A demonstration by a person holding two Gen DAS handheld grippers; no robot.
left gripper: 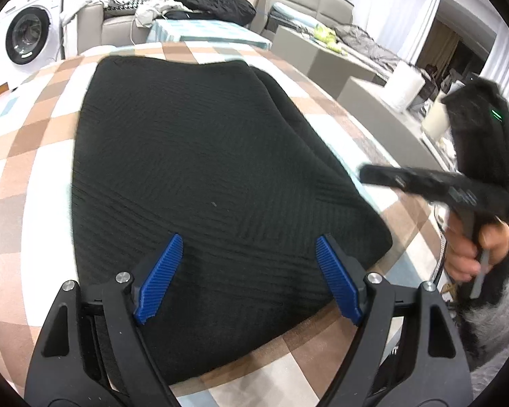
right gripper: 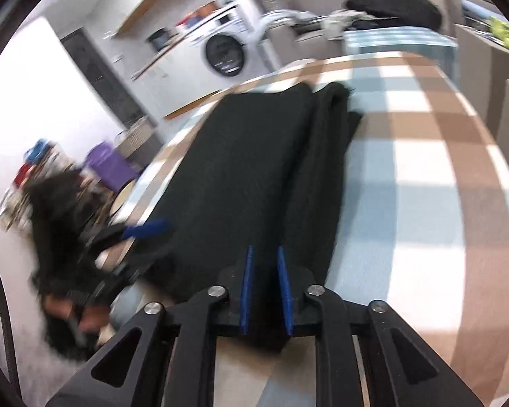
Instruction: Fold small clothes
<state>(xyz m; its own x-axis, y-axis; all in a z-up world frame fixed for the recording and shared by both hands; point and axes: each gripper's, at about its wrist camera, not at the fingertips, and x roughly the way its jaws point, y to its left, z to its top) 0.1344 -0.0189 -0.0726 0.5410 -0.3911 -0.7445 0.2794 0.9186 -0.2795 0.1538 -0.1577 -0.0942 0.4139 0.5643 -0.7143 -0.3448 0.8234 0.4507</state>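
A black garment [left gripper: 200, 176] lies folded on the checked cloth [left gripper: 27, 142]. The left gripper [left gripper: 247, 271] gapes over it; the right gripper [right gripper: 266, 288], slightly parted, grips nothing.

Bare checkered cloth [right gripper: 424, 183] right of the black garment [right gripper: 254, 176]; left gripper [right gripper: 146, 229] crowding its left edge.

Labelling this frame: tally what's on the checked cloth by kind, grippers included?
Black garment, folded lengthwise: 1
Grippers above it: 2, the left gripper open, the right gripper with a narrow gap, nothing visibly clamped
Checked cloth underneath: 1
Total: 4
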